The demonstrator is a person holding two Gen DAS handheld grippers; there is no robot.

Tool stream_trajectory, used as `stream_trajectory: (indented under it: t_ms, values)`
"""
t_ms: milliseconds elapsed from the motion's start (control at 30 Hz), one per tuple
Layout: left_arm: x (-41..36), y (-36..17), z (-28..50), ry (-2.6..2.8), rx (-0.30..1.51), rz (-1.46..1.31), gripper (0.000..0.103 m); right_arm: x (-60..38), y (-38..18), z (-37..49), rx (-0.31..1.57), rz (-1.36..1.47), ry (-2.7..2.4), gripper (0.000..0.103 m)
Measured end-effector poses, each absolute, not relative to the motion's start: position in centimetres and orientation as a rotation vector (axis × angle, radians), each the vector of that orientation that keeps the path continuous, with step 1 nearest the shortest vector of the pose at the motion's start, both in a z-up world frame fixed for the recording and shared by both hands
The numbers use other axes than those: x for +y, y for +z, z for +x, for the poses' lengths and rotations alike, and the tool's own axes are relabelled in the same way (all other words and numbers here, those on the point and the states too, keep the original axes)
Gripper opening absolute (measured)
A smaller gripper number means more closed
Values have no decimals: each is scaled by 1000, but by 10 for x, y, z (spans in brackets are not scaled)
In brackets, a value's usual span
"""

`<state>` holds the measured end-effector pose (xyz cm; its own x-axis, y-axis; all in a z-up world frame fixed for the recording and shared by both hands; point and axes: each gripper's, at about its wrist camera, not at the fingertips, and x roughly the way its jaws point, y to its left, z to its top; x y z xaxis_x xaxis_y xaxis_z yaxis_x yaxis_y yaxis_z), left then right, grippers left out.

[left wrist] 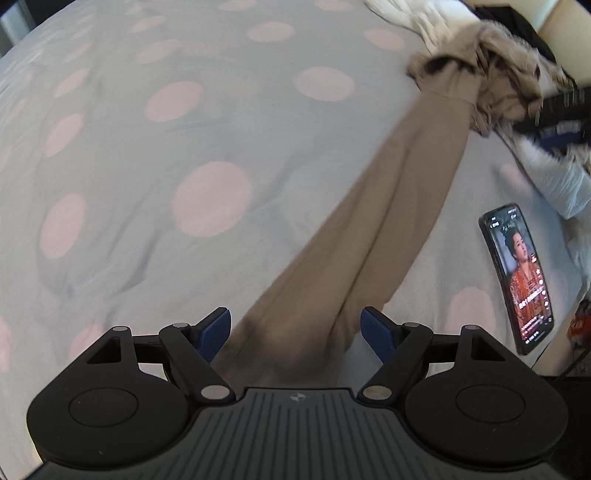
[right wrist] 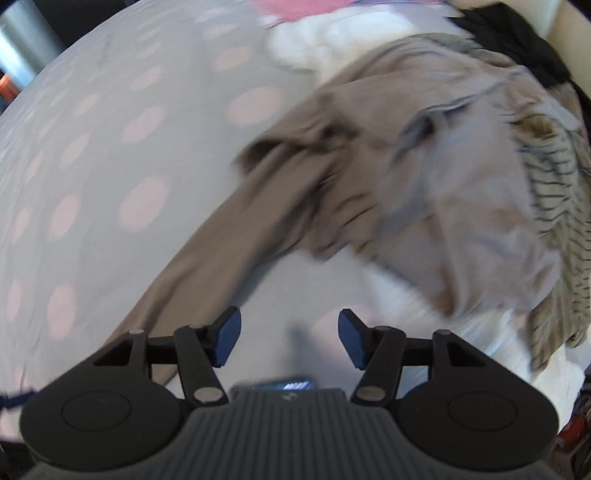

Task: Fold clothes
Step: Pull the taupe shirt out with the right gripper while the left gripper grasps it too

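Note:
A tan garment (left wrist: pixel 369 221) lies stretched in a long strip across the pink-dotted pale bedcover (left wrist: pixel 184 147), running up to a bunched end (left wrist: pixel 480 81) at the far right. My left gripper (left wrist: pixel 297 332) points down over the strip's near end. It is open, its blue pads wide apart on either side of the cloth and not pressing it. In the right wrist view the bunched tan garment (right wrist: pixel 325 155) lies ahead beside pale lilac fabric (right wrist: pixel 461 221). My right gripper (right wrist: pixel 290 341) is open over bare bedcover (right wrist: pixel 110 166), with nothing between its pads.
A lit phone (left wrist: pixel 517 277) lies face up on the cover to the right of the strip; its edge (right wrist: pixel 284 386) shows under my right gripper. A heap of clothes sits at the far right: white cloth (right wrist: pixel 332 37), a striped piece (right wrist: pixel 554 192), black fabric (right wrist: pixel 517 33).

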<state>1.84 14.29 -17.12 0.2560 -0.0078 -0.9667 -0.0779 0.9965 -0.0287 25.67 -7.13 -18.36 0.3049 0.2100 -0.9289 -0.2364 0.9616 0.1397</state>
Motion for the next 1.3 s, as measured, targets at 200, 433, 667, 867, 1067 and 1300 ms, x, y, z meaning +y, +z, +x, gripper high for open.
stream_trajectory:
  t_ms: [200, 433, 667, 867, 1067, 1300]
  values:
    - [122, -197, 46, 31, 1343, -13, 77, -94, -156, 297, 1092, -6, 203, 63]
    - [116, -210, 57, 39, 1334, 5, 52, -87, -159, 334, 1051, -46, 164, 72]
    - [145, -196, 52, 66, 1286, -132, 3, -75, -152, 325, 1022, -96, 163, 7]
    - [167, -148, 30, 119, 1163, -146, 2, -53, -124, 282, 1042, -128, 293, 6]
    - [228, -79, -18, 270, 983, -204, 2, -1, -94, 208, 1058, -163, 513, 6]
    - [307, 4, -97, 467, 795, -245, 2, 72, -50, 110, 1059, -133, 837, 6]
